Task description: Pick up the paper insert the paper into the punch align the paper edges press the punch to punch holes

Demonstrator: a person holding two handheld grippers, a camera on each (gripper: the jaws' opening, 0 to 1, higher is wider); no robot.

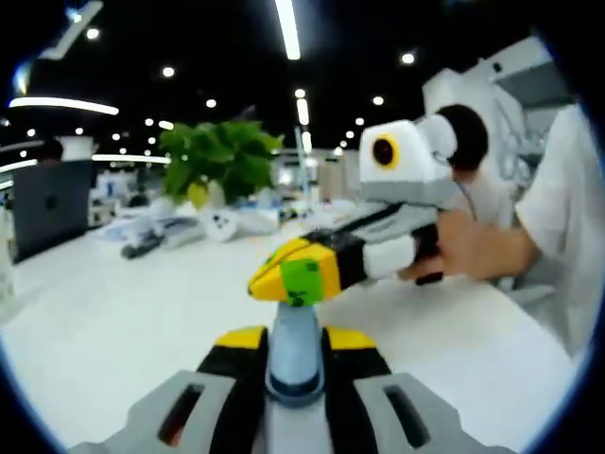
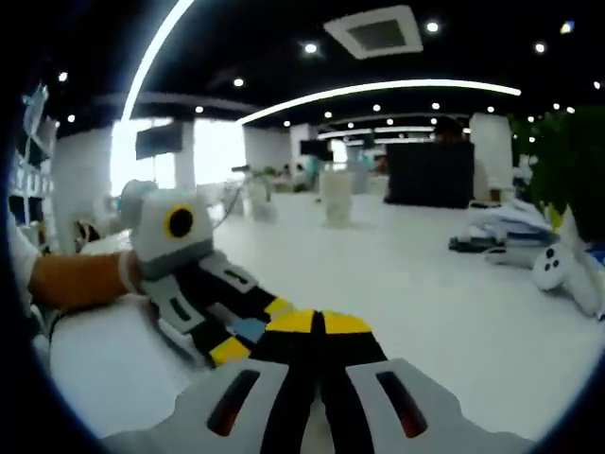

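L tongs [image 1: 295, 337] sit low and level over the white table [image 1: 113, 312], jaws rising from the bottom of the left gripper view, yellow tips closed on a pale blue-grey rounded piece [image 1: 295, 364]; can't tell if that piece belongs to the punch, and the paper's place can't be made out in either view. R tongs [image 1: 295, 280] come in from the right w/ a hand [image 1: 456, 248] wrapped round the grip, white short sleeve behind it. They are tilted down towards the L tips, nose just above and nearly touching them. A small green patch sits on that nose; can't tell what it is. In the right gripper view the R tongs [image 2: 317, 323] show yellow-tipped jaws pressed together, no gap. The L tongs [image 2: 248, 336] enter from the left, angled down to the table [image 2: 425, 284] w/ a bit of pale blue between the tips, held by a hand [image 2: 80, 279]. Left gripper view adds a dark open laptop [image 1: 47, 203], a green leafy plant [image 1: 222, 161] and a white rounded gadget [image 1: 219, 225] at the far edge. Right gripper view adds a dark screen [image 2: 430, 175] far back, same plant [image 2: 567, 161] at the right.
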